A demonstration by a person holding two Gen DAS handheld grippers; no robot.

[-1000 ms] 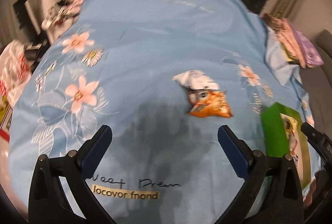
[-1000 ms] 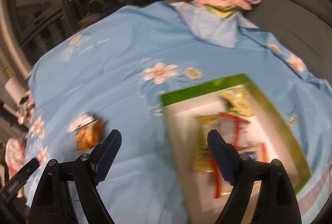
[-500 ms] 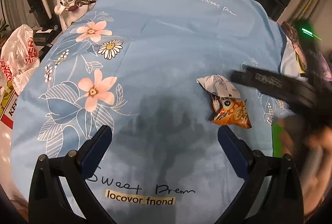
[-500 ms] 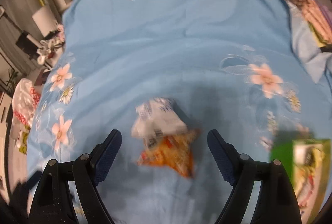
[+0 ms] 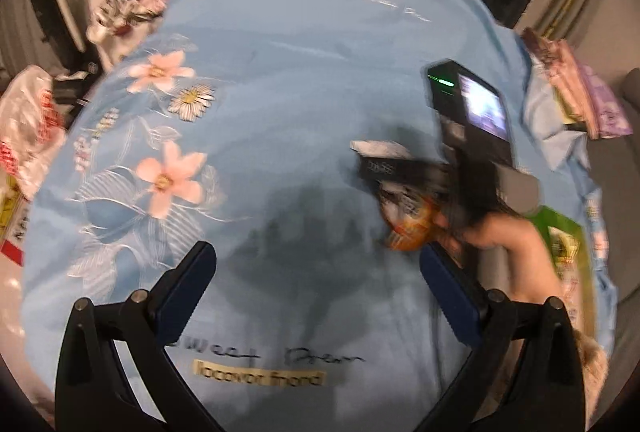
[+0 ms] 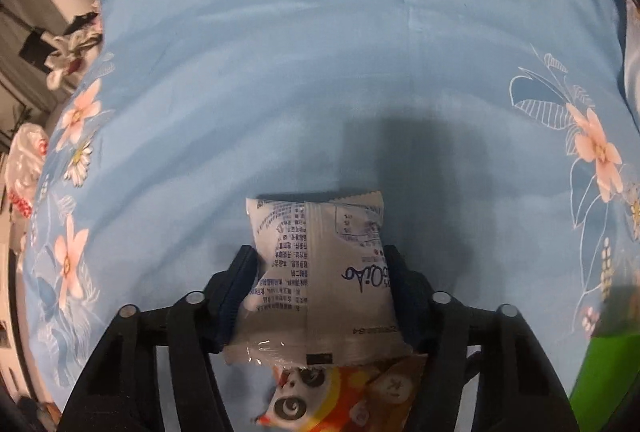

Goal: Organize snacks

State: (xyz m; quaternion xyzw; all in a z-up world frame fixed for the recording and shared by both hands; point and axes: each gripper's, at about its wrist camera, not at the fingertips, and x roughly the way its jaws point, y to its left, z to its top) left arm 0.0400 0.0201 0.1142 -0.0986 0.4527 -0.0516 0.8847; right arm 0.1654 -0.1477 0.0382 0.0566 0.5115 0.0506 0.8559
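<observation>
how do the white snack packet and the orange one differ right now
The white packet sits between the right gripper's closed jaws; the orange packet lies loose, partly under it. White shows plain back print; orange shows a cartoon face. Both are small sealed packets on the blue sheet.

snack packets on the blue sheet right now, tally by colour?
White packet: 1, between the right gripper's fingers.
Orange packet: 1, lying under the white one's near end.
Total: 2. Contents of the green box are too blurred to count.
</observation>
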